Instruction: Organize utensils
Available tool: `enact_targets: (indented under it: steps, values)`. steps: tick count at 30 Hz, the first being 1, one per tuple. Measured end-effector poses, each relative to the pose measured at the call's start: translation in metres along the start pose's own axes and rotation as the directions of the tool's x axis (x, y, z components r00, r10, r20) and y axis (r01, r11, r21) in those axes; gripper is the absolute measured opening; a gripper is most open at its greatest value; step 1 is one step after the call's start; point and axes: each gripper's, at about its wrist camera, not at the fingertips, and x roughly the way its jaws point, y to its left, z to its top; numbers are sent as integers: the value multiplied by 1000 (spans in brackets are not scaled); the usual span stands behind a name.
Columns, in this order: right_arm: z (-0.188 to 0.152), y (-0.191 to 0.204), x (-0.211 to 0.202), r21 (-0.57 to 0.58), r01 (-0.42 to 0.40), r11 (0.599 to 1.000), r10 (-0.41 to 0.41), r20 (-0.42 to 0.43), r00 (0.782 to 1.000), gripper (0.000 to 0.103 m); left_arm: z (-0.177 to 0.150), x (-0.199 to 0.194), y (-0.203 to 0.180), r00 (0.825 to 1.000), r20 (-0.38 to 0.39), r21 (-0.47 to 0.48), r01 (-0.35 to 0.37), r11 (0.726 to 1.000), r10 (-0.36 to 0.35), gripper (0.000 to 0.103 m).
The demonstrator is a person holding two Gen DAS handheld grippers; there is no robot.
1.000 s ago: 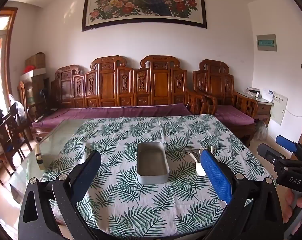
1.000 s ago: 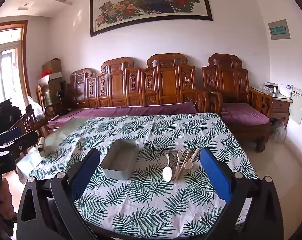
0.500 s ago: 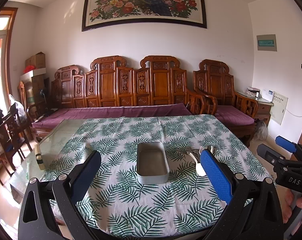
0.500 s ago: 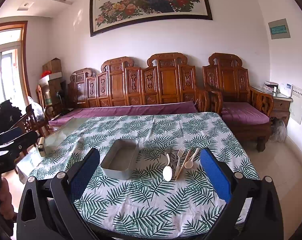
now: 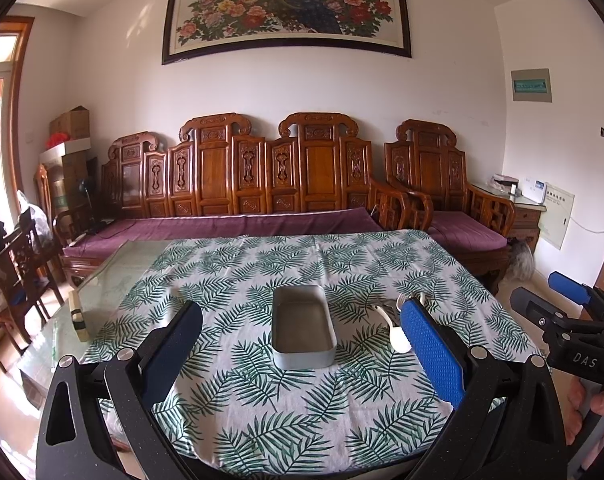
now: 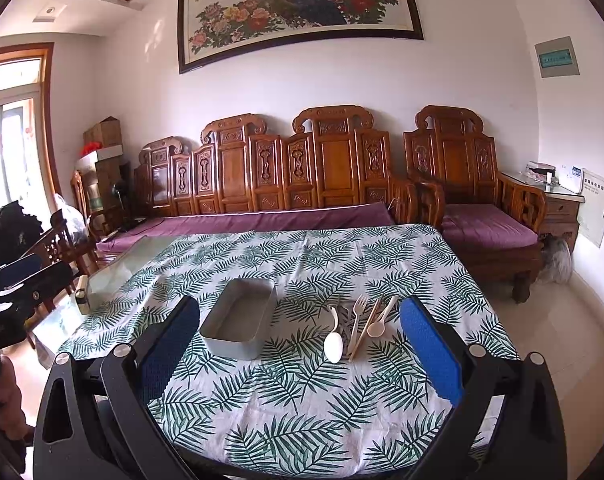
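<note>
An empty grey metal tray lies mid-table on the leaf-print tablecloth. To its right lie a white spoon, a beige fork, chopsticks and a small beige spoon. My left gripper is open and empty, held above the table's near edge facing the tray. My right gripper is open and empty, near the front edge, short of the utensils. The right gripper also shows at the right edge of the left wrist view.
Bare glass tabletop lies left of the cloth, with a small wooden block on it. A carved wooden sofa with purple cushions stands behind the table. Wooden chairs stand at the left, a side cabinet at the right.
Almost nothing has changed. Both grippers stay open near the table's front edge; the views have shifted only slightly.
</note>
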Motion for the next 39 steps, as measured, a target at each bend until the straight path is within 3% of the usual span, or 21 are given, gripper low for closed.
enact_targets:
  steps: [39]
  values:
    - [-2, 2, -1, 4, -5, 1000, 5, 2, 1000, 100, 7, -8, -8, 1000, 7, 9, 6, 1000, -6, 97]
